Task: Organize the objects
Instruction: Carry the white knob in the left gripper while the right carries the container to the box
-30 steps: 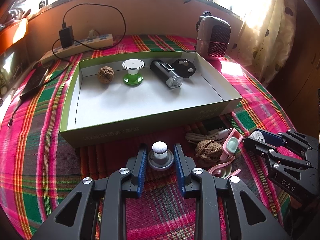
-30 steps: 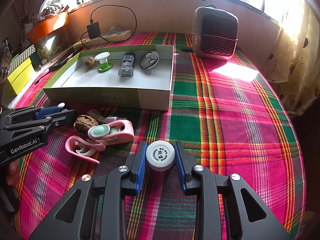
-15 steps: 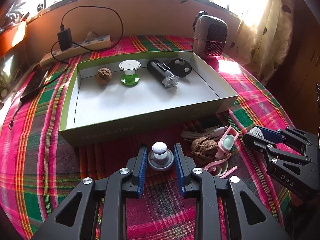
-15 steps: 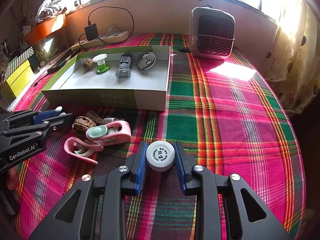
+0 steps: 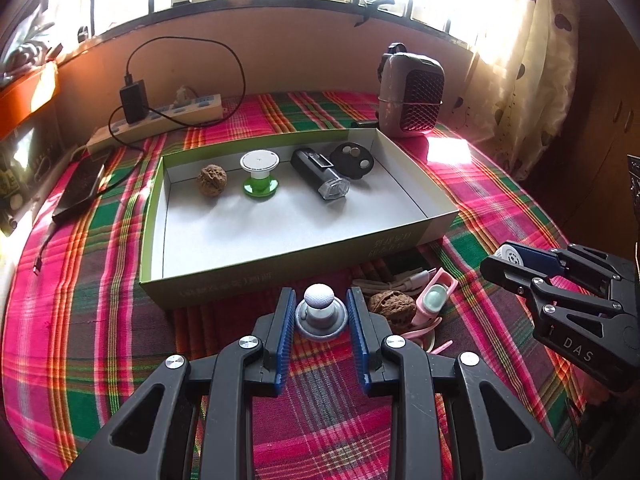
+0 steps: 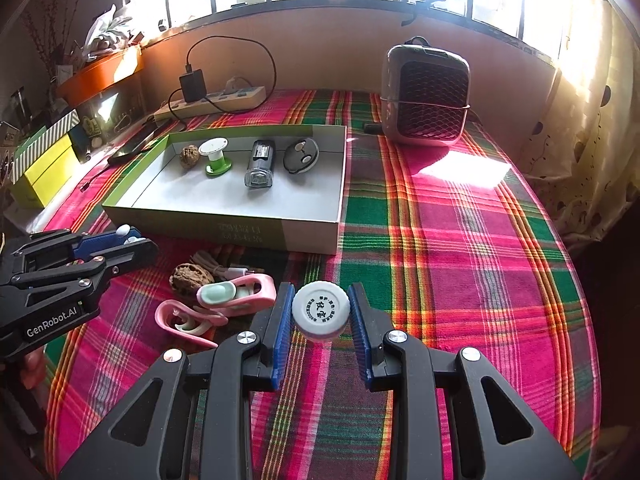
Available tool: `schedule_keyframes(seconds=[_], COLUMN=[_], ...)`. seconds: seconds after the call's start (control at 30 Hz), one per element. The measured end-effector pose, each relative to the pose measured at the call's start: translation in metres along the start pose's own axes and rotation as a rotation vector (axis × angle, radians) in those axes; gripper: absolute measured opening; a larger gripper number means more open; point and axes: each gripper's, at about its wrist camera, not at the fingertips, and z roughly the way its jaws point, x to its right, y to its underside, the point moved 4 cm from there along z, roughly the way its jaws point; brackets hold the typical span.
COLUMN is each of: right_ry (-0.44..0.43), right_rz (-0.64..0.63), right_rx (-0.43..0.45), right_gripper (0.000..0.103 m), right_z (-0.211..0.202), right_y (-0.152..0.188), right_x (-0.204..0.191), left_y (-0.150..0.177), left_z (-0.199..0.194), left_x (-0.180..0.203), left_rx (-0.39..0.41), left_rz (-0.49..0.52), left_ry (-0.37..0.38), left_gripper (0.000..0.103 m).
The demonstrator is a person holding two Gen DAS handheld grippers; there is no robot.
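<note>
My left gripper (image 5: 320,294) is shut on a grey knob with a white ball top (image 5: 320,316), just in front of the green-and-white box (image 5: 280,276). My right gripper (image 6: 320,292) is shut on a round white cap with printed characters (image 6: 320,310), over the plaid cloth to the right of the box (image 6: 224,228). Each gripper shows in the other's view: the right gripper (image 5: 496,264) at the right, the left gripper (image 6: 132,240) at the left. In the box lie a walnut (image 5: 211,181), a green-and-white spool (image 5: 260,174), a black light (image 5: 320,180) and a black disc (image 5: 352,160).
Between the grippers on the cloth lie a second walnut (image 5: 392,306), pink clips (image 5: 434,296) and a coiled cable (image 5: 396,278). A small heater (image 5: 412,96) stands behind the box. A power strip (image 5: 168,116) and a phone (image 5: 80,184) lie at the back left.
Both views have drawn back a little from the box, which now looks slightly smaller. The grips on the knob and the cap are unchanged.
</note>
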Motion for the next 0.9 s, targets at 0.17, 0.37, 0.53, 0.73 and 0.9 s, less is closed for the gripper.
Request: schedule_keyframes(seconds=[0.17,0.37,0.53,0.73,0.9], right_ry=[-0.02,-0.044,-0.066,-0.101,-0.139], right_rz=[-0.009,-0.019,-0.031,-0.053,-0.064], right_rx=[0.02,0.039,0.054,0.067,0.067], right_gripper=[0.029,0.029,0.029,0.029,0.029], right_z=[-0.006,-0.012,-0.016,-0.015,-0.005], right_y=[-0.008,-0.018,-0.031,-0.049,-0.065], right_x=[-0.004,-0.009,-0.013,-0.024,-0.036], left_y=[-0.004,-0.013,-0.019,-0.028,-0.032], left_z=[-0.007,-0.014,-0.017,-0.016,-0.012], left_x=[-0.002,-0.008,-0.013,-0.026,-0.039], left_rx=[0.016,0.036,0.042,0.044,0.042], left_rz=[0.0,-0.001,-0.009,-0.031,-0.053], left_ry=[-0.002,-0.01,-0.015,-0.028,-0.049], left_gripper=[0.024,0.024,0.024,0.024,0.024])
